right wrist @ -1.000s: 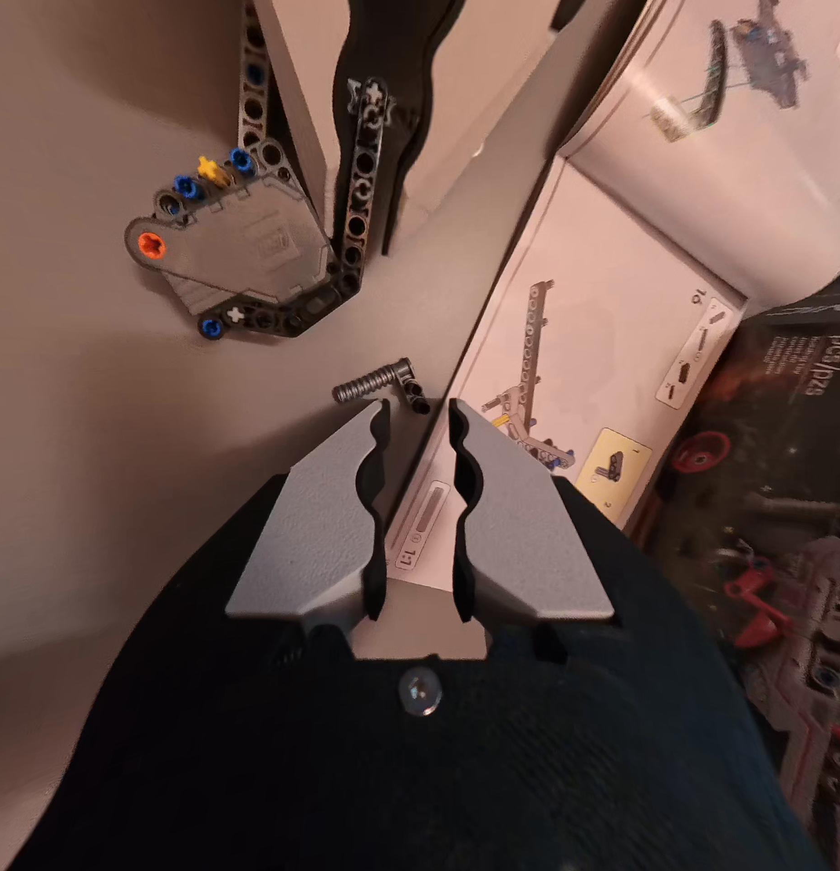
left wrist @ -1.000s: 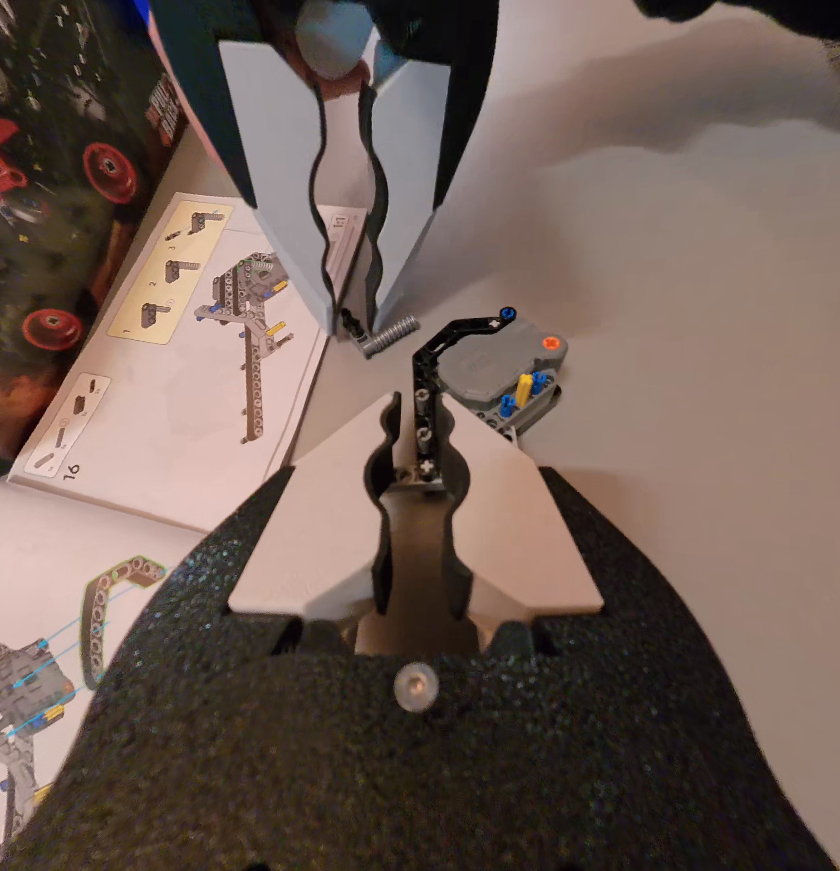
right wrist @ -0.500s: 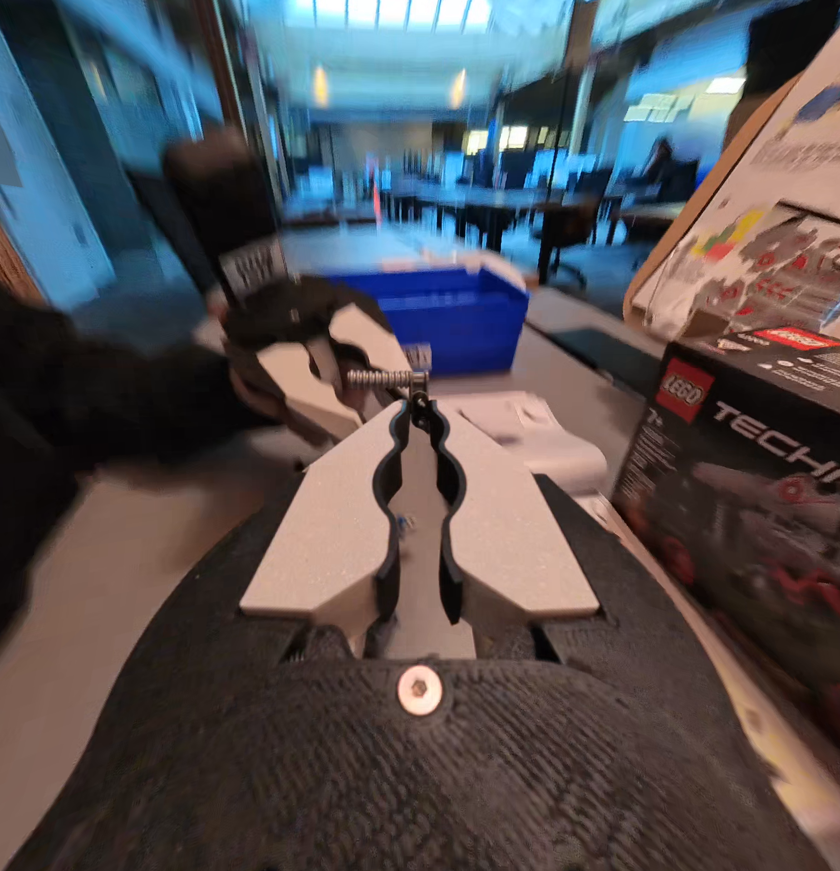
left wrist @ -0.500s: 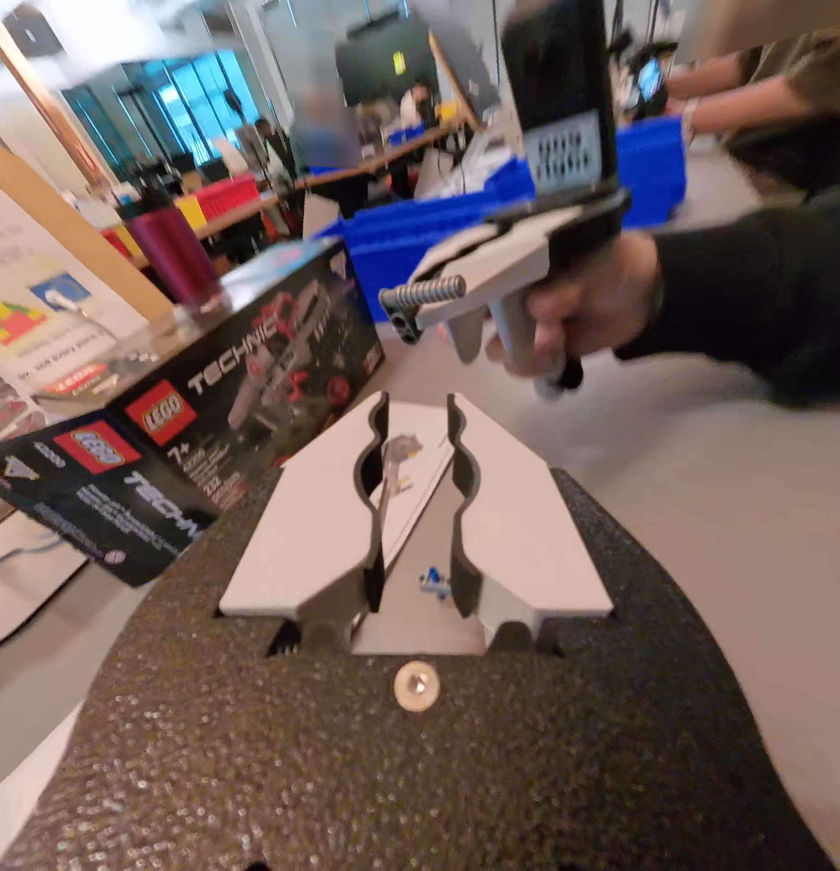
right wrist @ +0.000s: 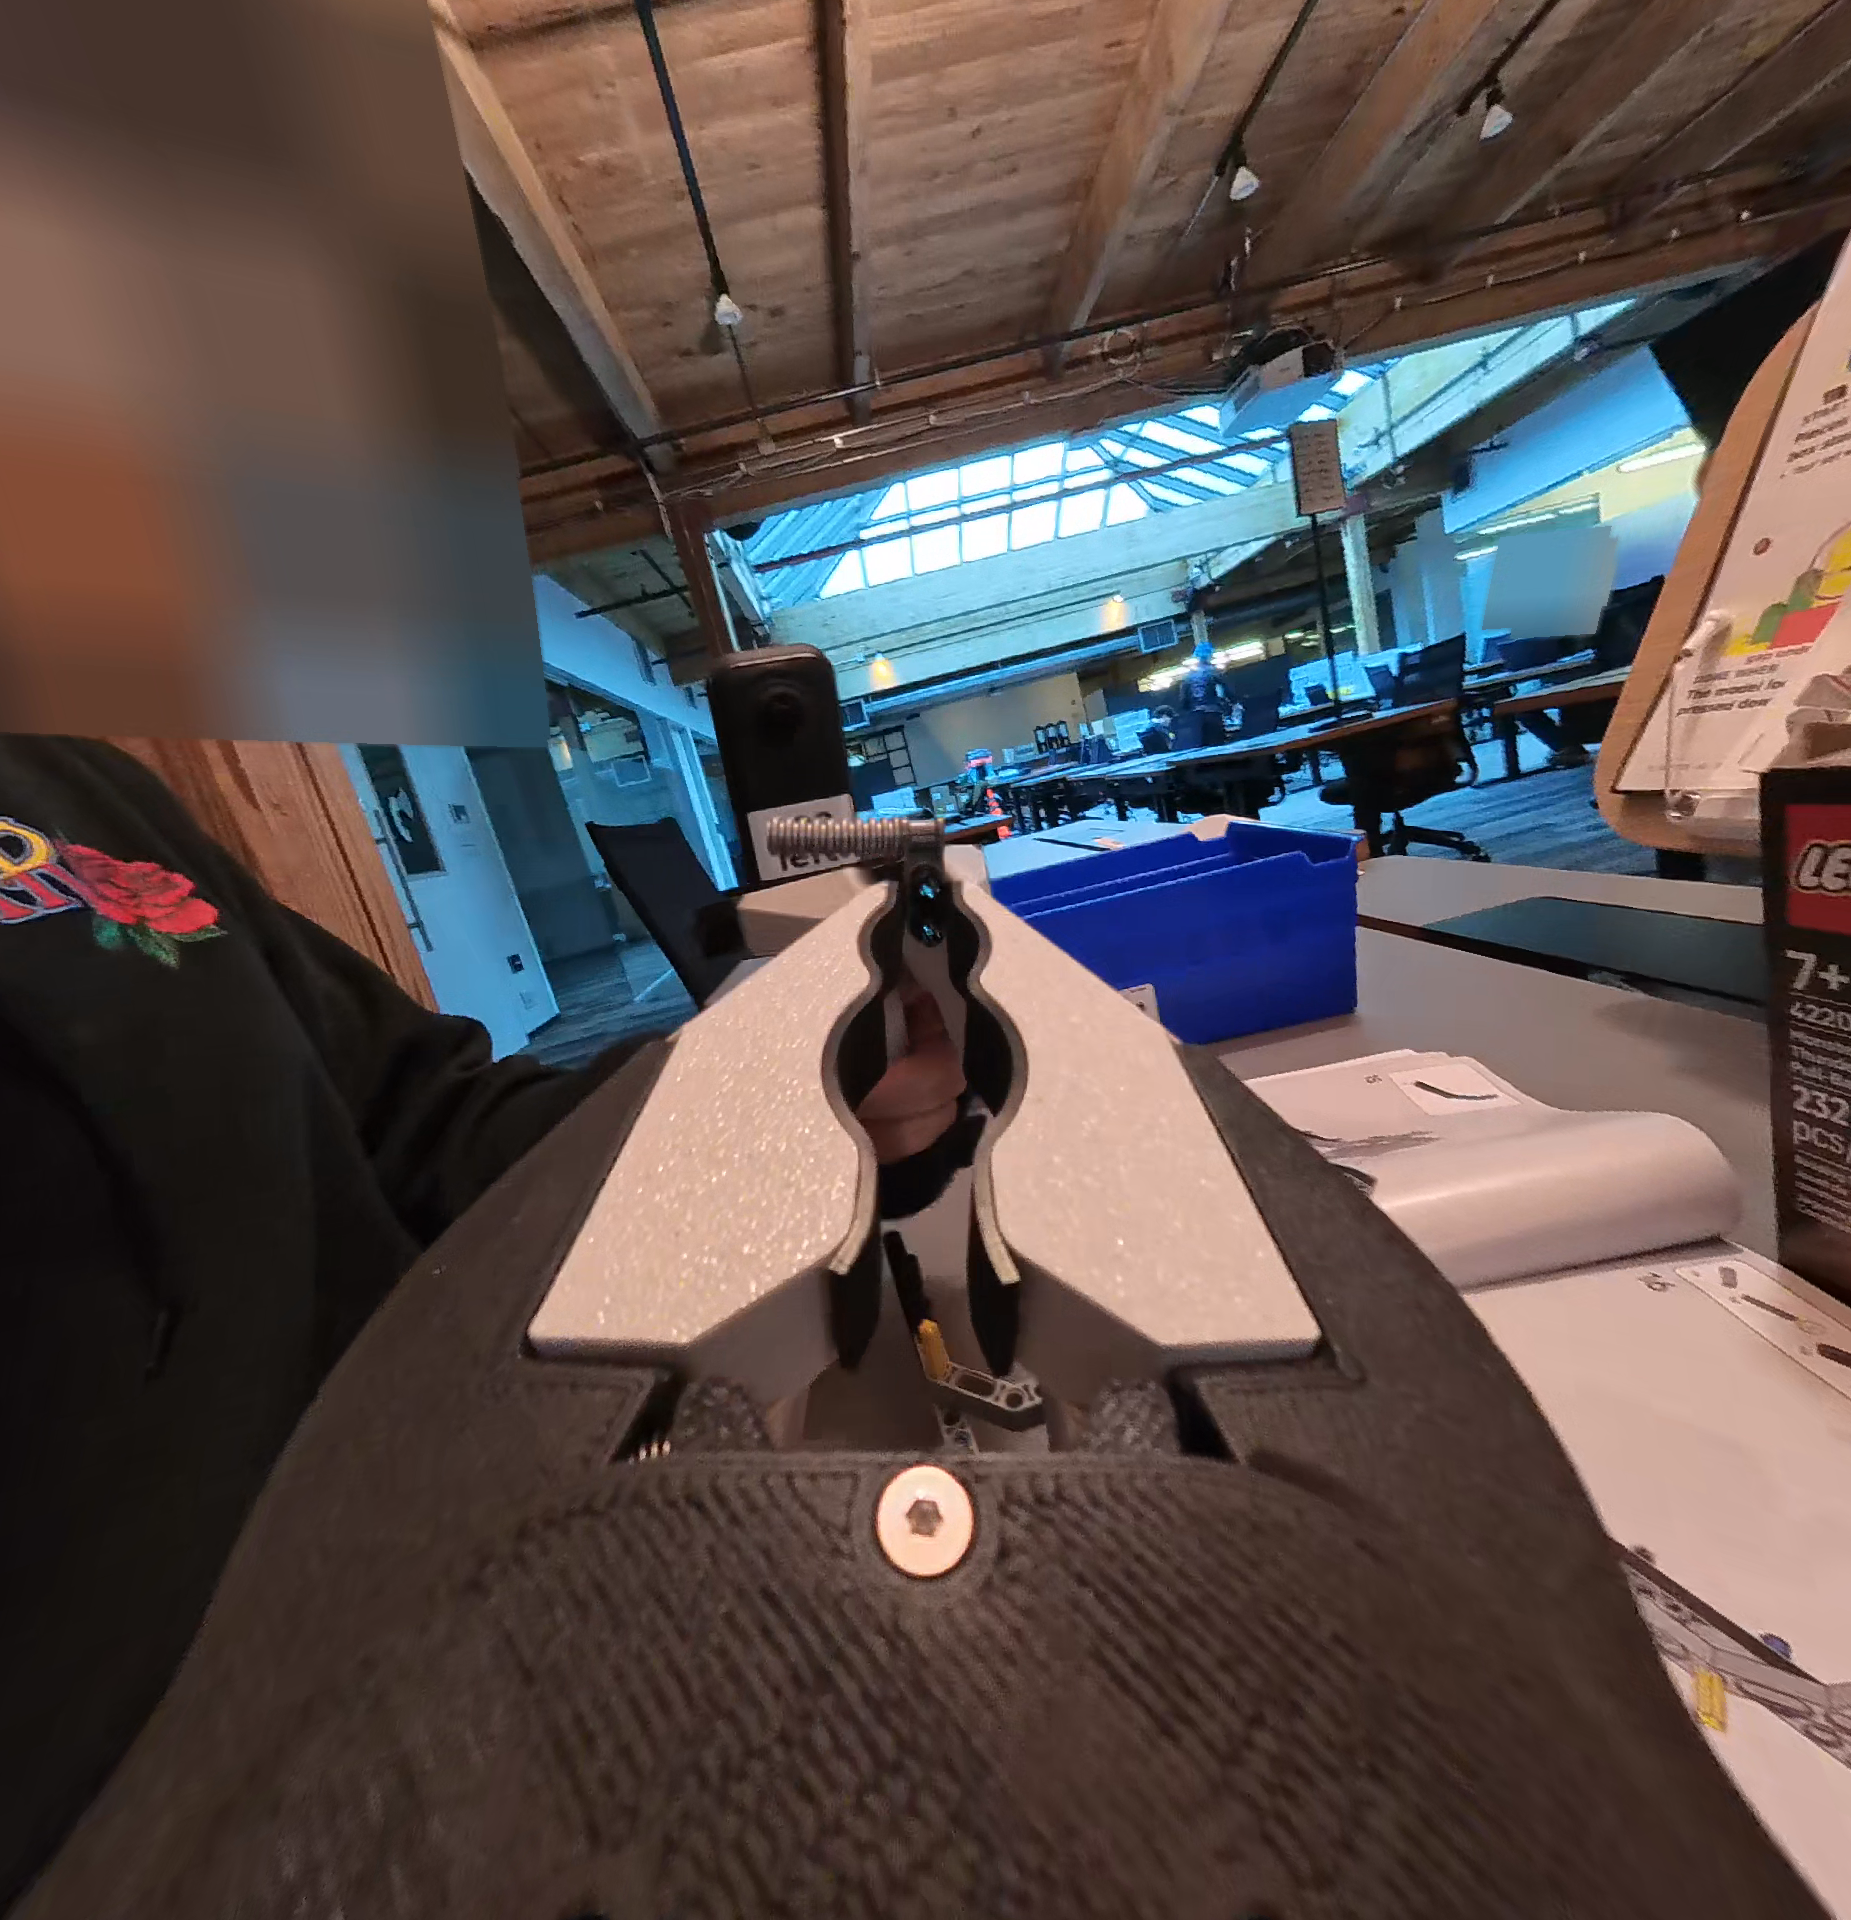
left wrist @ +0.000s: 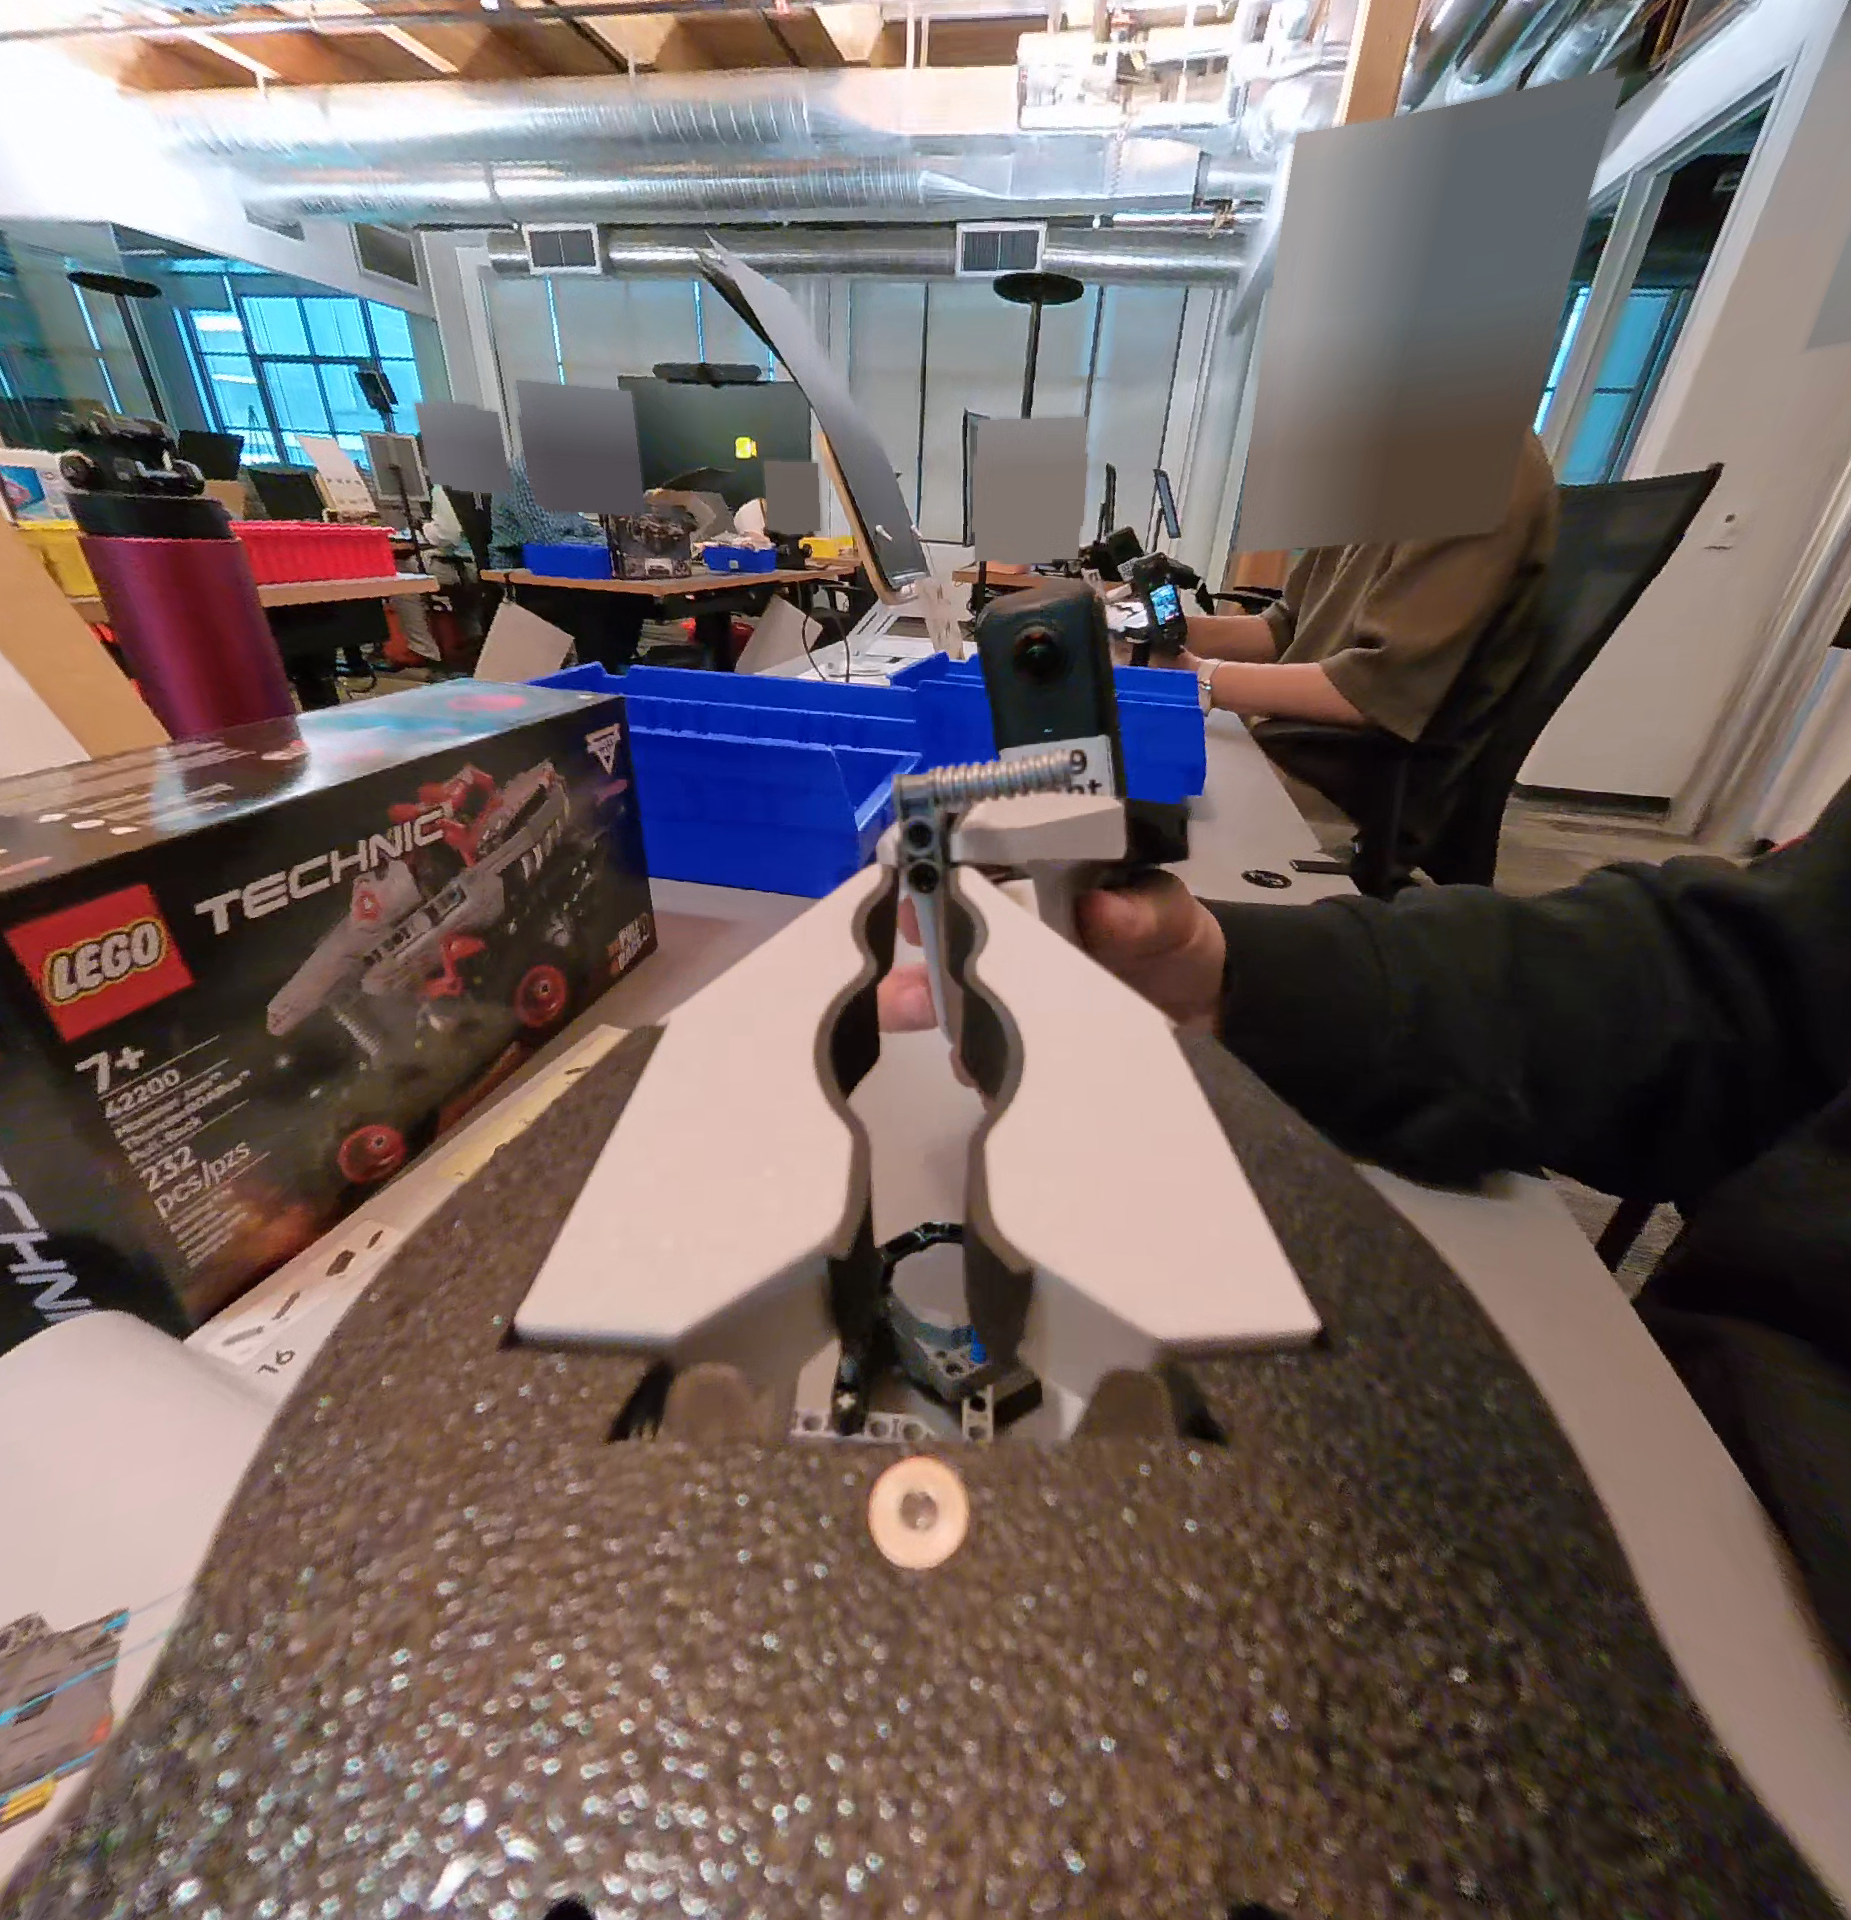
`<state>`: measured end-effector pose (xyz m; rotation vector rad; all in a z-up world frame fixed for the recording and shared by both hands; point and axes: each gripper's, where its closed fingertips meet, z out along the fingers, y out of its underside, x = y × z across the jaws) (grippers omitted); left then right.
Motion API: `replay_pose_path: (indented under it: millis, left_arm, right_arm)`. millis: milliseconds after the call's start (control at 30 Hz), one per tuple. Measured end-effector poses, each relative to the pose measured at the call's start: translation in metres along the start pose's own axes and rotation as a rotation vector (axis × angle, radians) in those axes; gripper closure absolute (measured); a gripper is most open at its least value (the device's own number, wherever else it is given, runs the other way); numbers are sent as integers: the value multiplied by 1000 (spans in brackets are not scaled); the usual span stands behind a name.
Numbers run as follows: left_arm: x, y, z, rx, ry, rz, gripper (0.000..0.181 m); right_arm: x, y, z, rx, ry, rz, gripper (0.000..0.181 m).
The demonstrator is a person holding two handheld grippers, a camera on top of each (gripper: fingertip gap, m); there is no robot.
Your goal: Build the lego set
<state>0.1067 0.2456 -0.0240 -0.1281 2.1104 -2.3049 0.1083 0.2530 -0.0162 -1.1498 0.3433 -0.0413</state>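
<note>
Your left gripper [left wrist: 921, 894] and right gripper [right wrist: 919, 914] are raised off the table [left wrist: 755, 935] and point at each other, tips meeting at the shock-absorber piece [left wrist: 1004, 777] — a small grey connector with a coiled metal spring sticking out sideways. Your right jaws are clenched on the connector end, which sits between their tips with its blue pins showing, and the spring runs off to the left in that view, across the front of the other gripper. Your left jaws are drawn in narrow with the same connector framed between their tips, but whether they actually pinch it cannot be told from either camera. Your right hand [left wrist: 1139, 935], in a dark sleeve, grips the handle just behind the piece. Down through the gap at the root of each pair of fingers you can see the part-built assembly [left wrist: 931, 1340] lying on the table below — grey and black, with blue and yellow pins. The set's box [left wrist: 277, 987] stands on the table to the left in the left wrist view, the open instruction booklet [right wrist: 1523, 1164] lies beside it, and blue bins [left wrist: 755, 790] stand behind.
</note>
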Motion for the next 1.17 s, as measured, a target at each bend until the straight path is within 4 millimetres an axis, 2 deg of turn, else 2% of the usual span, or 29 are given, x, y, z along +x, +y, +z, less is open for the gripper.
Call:
replay_pose_path:
  millis: [100,233,333,500,633,767,900,1000,1067,1167]
  left_arm:
    - [-1,1,0,-8,-32,33,177]
    - [-1,1,1,-1,-47,50,171]
    - [-1,0,1,-1,-60,69,175]
    - [-4,3,1,-57,-157,240,176]
    - [-7,13,2,-141,-192,341,176]
    - [-15,25,1,-230,-216,411,177]
    - [-25,43,-3,-377,-251,552,177]
    - [-25,57,-1,-475,-240,637,176]
    - [-22,64,1,-509,-223,660,176]
    - [-21,73,2,-558,-214,708,176]
  right_arm:
    - [3,-1,0,21,12,44,175]
    - [3,-1,1,63,17,85,176]
    - [2,-1,2,80,19,100,175]
    - [3,-1,1,91,35,112,174]
    - [9,7,-4,-1,93,23,171]
    - [17,15,-18,-172,173,-131,152]
    - [20,20,-41,-396,214,-312,147]
    - [26,20,-55,-604,265,-444,146]
    - [25,24,-55,-743,264,-512,143]
    - [20,40,-49,-943,217,-598,140]
